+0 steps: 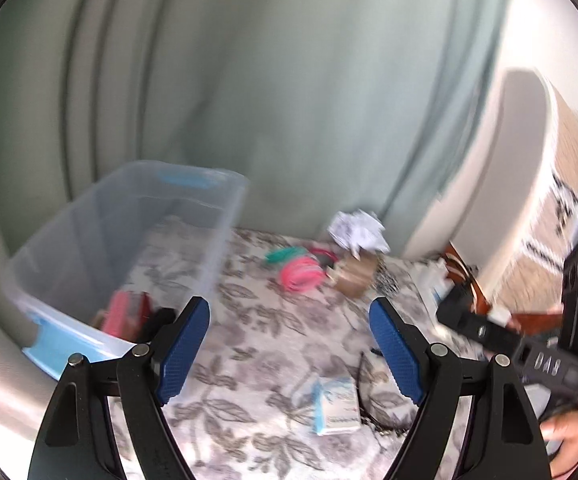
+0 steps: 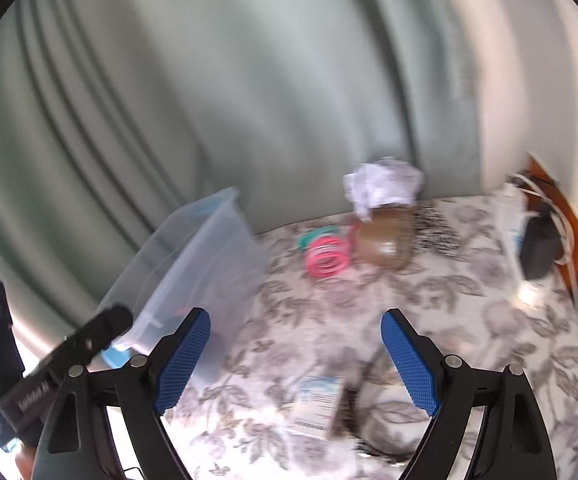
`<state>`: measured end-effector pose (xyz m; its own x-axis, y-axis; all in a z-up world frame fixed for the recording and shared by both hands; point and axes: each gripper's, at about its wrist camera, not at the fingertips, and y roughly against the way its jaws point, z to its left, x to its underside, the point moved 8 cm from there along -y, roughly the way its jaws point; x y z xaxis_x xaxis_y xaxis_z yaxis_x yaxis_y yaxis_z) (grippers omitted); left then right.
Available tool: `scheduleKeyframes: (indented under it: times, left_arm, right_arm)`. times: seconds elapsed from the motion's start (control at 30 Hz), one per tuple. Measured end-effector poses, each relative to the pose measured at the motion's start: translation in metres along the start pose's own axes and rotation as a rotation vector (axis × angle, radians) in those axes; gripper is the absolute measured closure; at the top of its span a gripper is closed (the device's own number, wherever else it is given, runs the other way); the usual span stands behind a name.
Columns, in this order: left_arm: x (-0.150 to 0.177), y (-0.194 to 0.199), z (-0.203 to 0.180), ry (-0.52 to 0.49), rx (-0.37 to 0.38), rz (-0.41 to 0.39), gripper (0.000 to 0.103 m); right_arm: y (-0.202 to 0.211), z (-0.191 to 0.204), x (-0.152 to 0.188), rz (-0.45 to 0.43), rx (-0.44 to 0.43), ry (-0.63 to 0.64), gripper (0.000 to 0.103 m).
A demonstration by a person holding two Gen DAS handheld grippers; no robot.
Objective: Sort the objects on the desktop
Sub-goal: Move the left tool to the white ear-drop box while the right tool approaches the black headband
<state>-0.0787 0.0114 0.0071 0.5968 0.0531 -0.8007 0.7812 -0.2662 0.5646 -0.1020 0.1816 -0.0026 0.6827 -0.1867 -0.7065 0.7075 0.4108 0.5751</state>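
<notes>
Both grippers, left gripper [image 1: 289, 344] and right gripper [image 2: 295, 354], hang spread and empty over the small white-and-blue pack [image 1: 337, 406] (six o'clock, nearest), clear bin [image 1: 129, 248] at ten o'clock.

— What can we not make out ahead of the left gripper [image 1: 289, 344]?

— Both views are smeared. The items inside the clear bin [image 1: 129, 240], to that gripper's left, blur into pink and dark shapes [image 1: 129, 316] we cannot name, partly behind its left finger.

— And below the right gripper [image 2: 295, 354]?

— The small white-and-blue packet [image 2: 317, 404] carries print too blurred to read, and the dark object [image 2: 369, 400] beside it we cannot identify.

— Farther ahead?

— The crumpled white paper [image 2: 383, 186] covers the top of the brown item [image 2: 385, 246]. The rings [image 2: 327, 258] smear together, so we cannot count them.

— The edges?

— The black thing [image 2: 539, 246] far right is unclear. Both grippers' handles are cut off by the bottom edge.
</notes>
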Motion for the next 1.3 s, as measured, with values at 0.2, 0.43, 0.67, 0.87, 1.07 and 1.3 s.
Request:
scheduleKeyframes:
  times: [0.2,0.43,0.67,0.87,1.07,1.3]
  left_arm:
    - [0.033,-0.027,-0.033,-0.063,0.028,0.085,0.020]
    - [0.077,-0.061,-0.051,-0.071,0.026,0.190,0.020]
    - [0.126,-0.088,-0.057,-0.106,0.004,0.298,0.020]
    - [0.148,-0.102,-0.051,-0.117,-0.017,0.356,0.020]
    - [0.162,-0.111,-0.044,-0.116,-0.032,0.400,0.020]
    - [0.172,-0.119,-0.032,-0.106,-0.071,0.445,0.020]
  right_arm:
    - [0.005,-0.051,0.013,0.026,0.084,-0.074,0.013]
    - [0.005,-0.100,0.035,0.080,0.169,-0.131,0.013]
    - [-0.023,-0.115,0.086,0.228,0.212,-0.100,0.013]
    - [-0.037,-0.133,0.112,0.273,0.256,-0.133,0.014]
    - [-0.037,-0.135,0.114,0.274,0.311,-0.114,0.022]
    - [-0.040,-0.127,0.118,0.286,0.360,-0.041,0.029]
